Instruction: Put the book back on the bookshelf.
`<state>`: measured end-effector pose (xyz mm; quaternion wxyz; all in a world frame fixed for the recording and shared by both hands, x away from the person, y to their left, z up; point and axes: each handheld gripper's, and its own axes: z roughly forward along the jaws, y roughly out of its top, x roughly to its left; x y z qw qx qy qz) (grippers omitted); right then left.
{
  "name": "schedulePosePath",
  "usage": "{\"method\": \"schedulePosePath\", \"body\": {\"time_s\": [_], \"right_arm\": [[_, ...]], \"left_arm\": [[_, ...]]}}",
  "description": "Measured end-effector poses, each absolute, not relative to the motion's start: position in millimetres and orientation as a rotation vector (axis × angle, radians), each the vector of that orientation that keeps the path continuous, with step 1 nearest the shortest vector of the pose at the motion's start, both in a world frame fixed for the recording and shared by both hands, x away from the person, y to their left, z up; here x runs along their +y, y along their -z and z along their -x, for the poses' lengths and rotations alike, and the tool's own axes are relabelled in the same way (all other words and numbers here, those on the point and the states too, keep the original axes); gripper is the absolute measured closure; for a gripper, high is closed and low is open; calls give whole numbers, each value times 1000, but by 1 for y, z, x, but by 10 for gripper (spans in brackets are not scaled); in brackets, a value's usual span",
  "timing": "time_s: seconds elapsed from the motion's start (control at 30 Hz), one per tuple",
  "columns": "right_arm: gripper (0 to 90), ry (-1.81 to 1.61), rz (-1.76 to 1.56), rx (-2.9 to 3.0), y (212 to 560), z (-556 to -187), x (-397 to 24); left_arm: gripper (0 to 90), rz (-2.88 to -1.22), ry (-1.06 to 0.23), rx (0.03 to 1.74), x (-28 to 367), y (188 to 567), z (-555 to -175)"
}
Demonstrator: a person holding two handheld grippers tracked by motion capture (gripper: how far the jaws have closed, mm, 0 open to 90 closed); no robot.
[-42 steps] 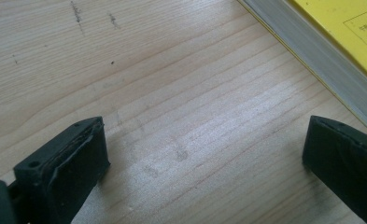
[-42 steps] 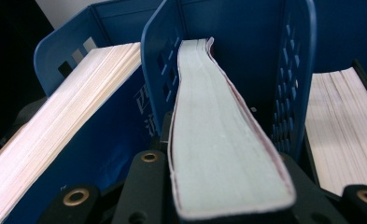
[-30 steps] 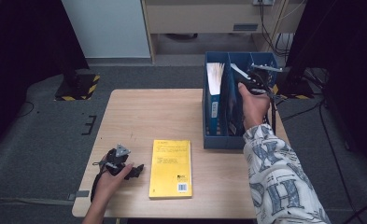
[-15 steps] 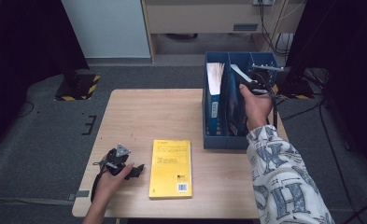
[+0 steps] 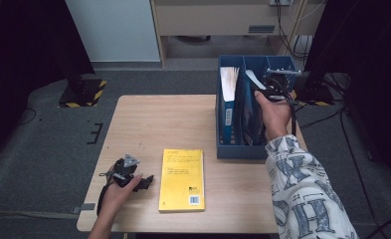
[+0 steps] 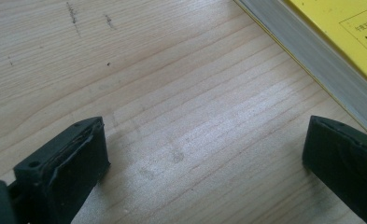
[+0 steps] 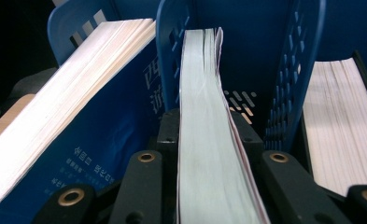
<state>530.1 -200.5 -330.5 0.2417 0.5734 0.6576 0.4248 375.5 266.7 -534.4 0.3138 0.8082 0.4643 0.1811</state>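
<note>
My right gripper (image 5: 265, 92) reaches into the middle slot of the blue file holder (image 5: 243, 149) at the table's far right. It is shut on a thin pale-paged book (image 7: 204, 93) that stands upright in that slot (image 5: 253, 79). The black jaws press the book from both sides in the right gripper view (image 7: 209, 126). My left gripper (image 5: 144, 183) rests low on the table near the front left, open, with bare wood between its jaws (image 6: 204, 158). A yellow book (image 5: 181, 179) lies flat just to its right, its page edge (image 6: 312, 51) close to one jaw.
A thick blue book (image 5: 228, 99) leans in the holder's left slot (image 7: 102, 107). Another book (image 7: 340, 121) stands in the right slot. Cables and dark equipment surround the table's far right corner. The wooden table (image 5: 158, 124) has bare room at its centre and left.
The right hand has shifted very slightly toward me, still on the pale-paged book. The left hand and the yellow book have stayed where they were.
</note>
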Motion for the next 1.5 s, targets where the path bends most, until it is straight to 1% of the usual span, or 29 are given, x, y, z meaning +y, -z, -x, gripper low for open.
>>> {"method": "schedulePosePath", "body": {"time_s": [0.17, 0.7, 1.03, 1.27, 1.5], "right_arm": [[698, -1159, -1560, 1815, 330, -529, -200], [729, -1152, -1568, 1797, 329, -528, -197], [728, -1173, -1559, 1741, 325, -543, -194], [726, -1171, -1571, 1723, 333, -554, -191], [725, -1181, -1573, 1720, 336, -556, -187]], "left_arm": [[0, -2131, -477, 1224, 267, 534, -376], [0, -2131, -477, 1223, 266, 534, -375], [0, -2131, -475, 1221, 266, 534, -375], [0, -2134, -473, 1219, 266, 534, -375], [0, -2135, -473, 1218, 266, 534, -376]]}}
